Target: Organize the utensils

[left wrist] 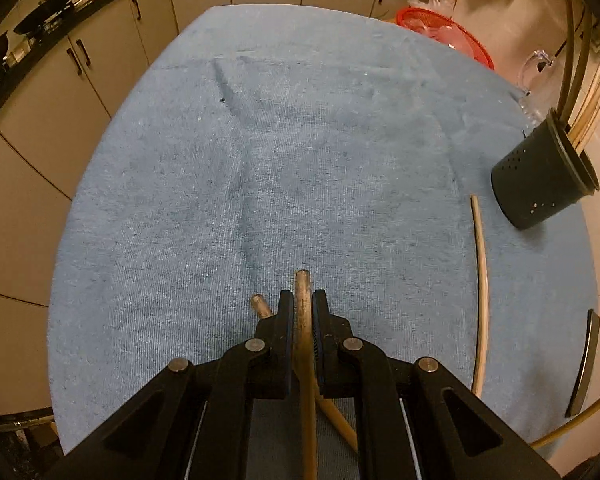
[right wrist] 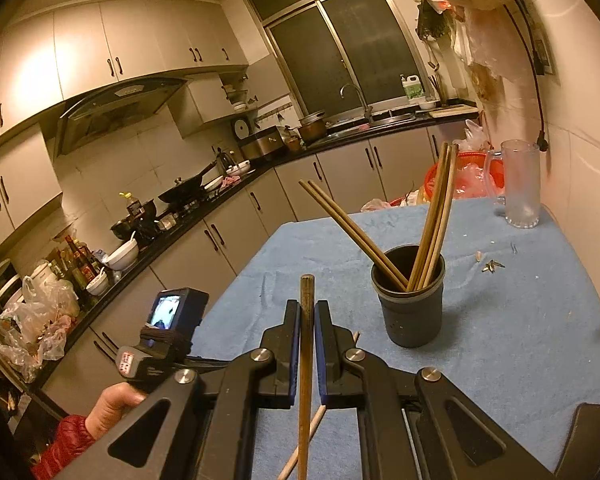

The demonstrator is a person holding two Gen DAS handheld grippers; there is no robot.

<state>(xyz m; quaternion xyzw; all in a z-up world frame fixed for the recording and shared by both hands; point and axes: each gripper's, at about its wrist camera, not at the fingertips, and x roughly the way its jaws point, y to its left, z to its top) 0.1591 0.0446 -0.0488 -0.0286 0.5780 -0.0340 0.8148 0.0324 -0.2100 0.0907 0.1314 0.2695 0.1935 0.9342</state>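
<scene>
In the left wrist view my left gripper (left wrist: 302,295) is shut on a brown chopstick (left wrist: 301,280) and points steeply down at the blue towel (left wrist: 260,160). A second chopstick (left wrist: 259,303) crosses under its fingers. A pale chopstick (left wrist: 482,288) lies to the right, close to the black perforated holder (left wrist: 540,178). In the right wrist view my right gripper (right wrist: 307,305) is shut on another brown chopstick (right wrist: 307,285), held above the towel, left of and nearer than the holder (right wrist: 412,304). Several chopsticks (right wrist: 434,216) lean inside the holder. A pale chopstick (right wrist: 306,436) lies below this gripper.
A glass mug (right wrist: 520,184) stands at the table's far right and a red basket (right wrist: 472,176) behind it. A dark flat utensil (left wrist: 585,364) lies near the towel's right edge. Small scraps (right wrist: 492,266) dot the towel. A hand (right wrist: 112,402) in a red sleeve grips the left tool. Kitchen counters run along the left.
</scene>
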